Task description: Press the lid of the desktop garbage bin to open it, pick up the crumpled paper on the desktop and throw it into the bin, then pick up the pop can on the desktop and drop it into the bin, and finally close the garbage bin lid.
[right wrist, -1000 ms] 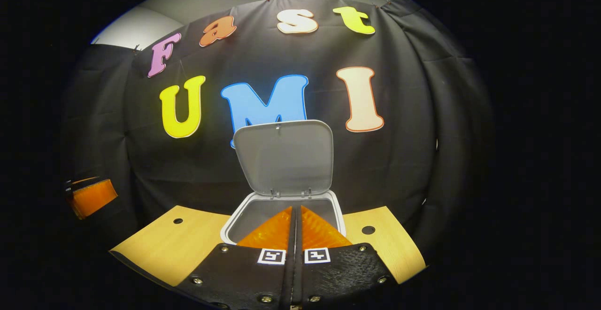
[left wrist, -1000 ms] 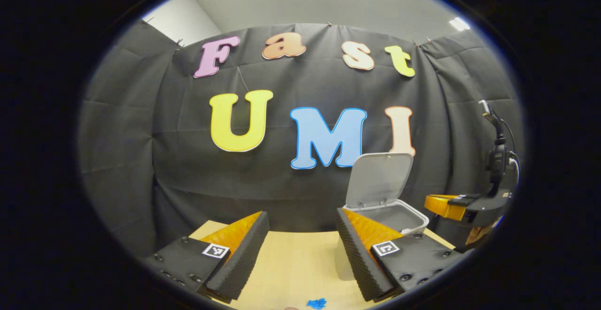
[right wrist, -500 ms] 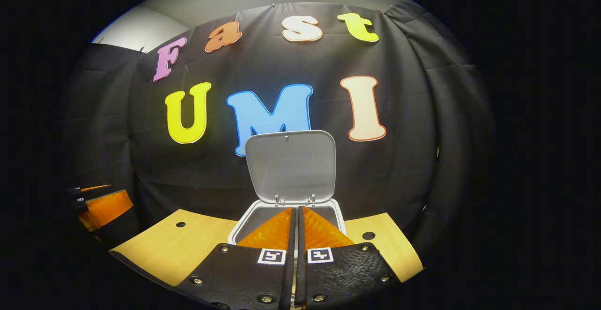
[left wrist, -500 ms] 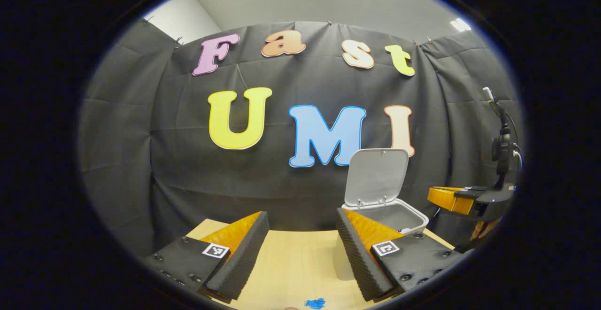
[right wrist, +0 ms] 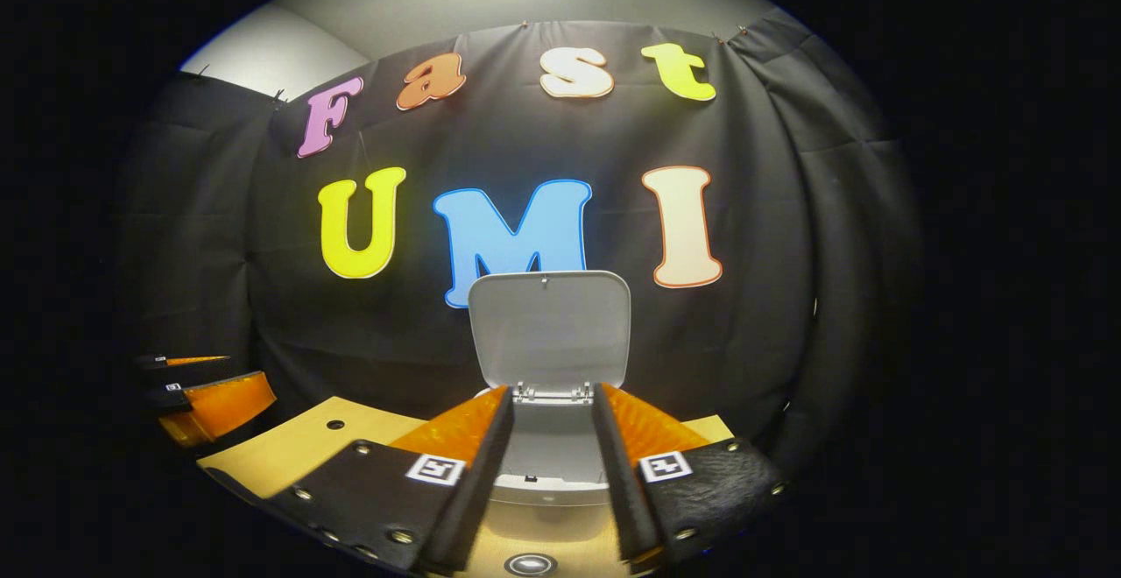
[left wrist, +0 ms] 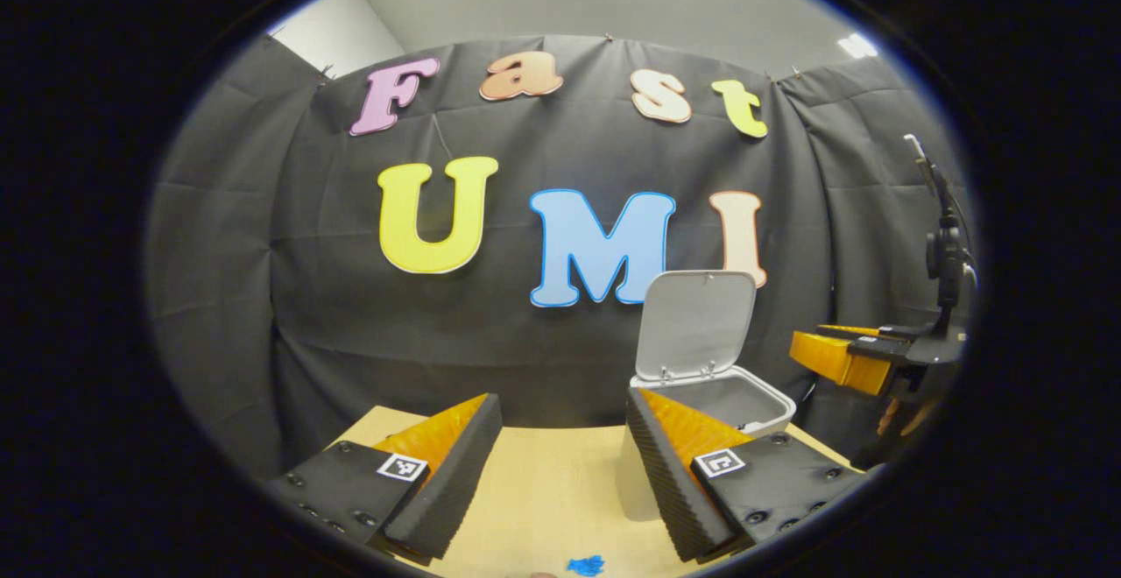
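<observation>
The right gripper (right wrist: 552,473) has just parted its fingers, empty, before the open bin (right wrist: 547,473); lid (right wrist: 550,328) upright. Left gripper (left wrist: 560,464) stays open. Paper pickup likely next.

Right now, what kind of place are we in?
Probably a small recording booth, not a home: black cloth wall hung behind a pale wooden table, where a grey plastic desktop bin stands with its lid up and two handheld grippers, left gripper and right gripper, open.
</observation>
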`<action>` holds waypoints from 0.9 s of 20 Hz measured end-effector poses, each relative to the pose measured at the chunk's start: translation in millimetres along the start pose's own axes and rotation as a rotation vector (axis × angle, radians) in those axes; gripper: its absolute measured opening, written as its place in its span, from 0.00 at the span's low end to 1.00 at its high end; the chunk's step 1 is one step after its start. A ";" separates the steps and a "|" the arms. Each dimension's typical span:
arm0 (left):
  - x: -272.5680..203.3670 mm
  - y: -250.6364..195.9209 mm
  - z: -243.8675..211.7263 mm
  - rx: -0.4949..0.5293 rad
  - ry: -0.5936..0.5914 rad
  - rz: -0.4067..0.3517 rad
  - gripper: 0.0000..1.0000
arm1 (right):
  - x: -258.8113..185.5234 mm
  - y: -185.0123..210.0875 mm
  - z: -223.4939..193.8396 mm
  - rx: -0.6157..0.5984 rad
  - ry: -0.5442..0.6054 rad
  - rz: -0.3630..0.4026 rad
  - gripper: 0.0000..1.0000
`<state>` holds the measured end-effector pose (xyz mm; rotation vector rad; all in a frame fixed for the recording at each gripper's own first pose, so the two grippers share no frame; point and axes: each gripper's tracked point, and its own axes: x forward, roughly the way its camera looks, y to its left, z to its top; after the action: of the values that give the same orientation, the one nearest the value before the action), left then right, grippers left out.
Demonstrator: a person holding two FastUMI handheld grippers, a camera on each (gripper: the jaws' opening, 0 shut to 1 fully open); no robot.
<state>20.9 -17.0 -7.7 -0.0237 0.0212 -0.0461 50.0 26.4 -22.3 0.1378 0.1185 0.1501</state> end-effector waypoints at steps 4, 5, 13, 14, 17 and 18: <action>1.0 -2.8 -7.1 0.002 0.011 -0.012 0.95 | -3.8 -3.0 5.8 -0.009 -0.013 -0.016 0.92; 2.2 -4.4 -9.2 0.002 0.015 -0.017 0.95 | -4.5 -3.6 7.9 -0.009 -0.017 -0.019 0.92; 8.8 -9.9 -23.9 0.000 0.037 -0.038 0.96 | -13.4 -7.9 17.2 -0.014 -0.037 -0.037 0.92; 10.3 -10.3 -30.0 0.000 0.047 -0.042 0.96 | -14.2 -8.2 17.9 -0.015 -0.039 -0.037 0.92; 11.0 -10.2 -57.3 0.000 0.091 -0.046 0.96 | -17.5 -7.9 21.8 -0.025 -0.046 -0.041 0.92; 11.1 -9.6 -66.7 0.002 0.109 -0.044 0.95 | -17.8 -8.6 21.9 -0.029 -0.047 -0.043 0.92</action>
<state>30.1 -28.7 -74.4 -0.0196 0.1291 -0.0917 36.6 12.3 -0.1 0.1094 0.0726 0.1061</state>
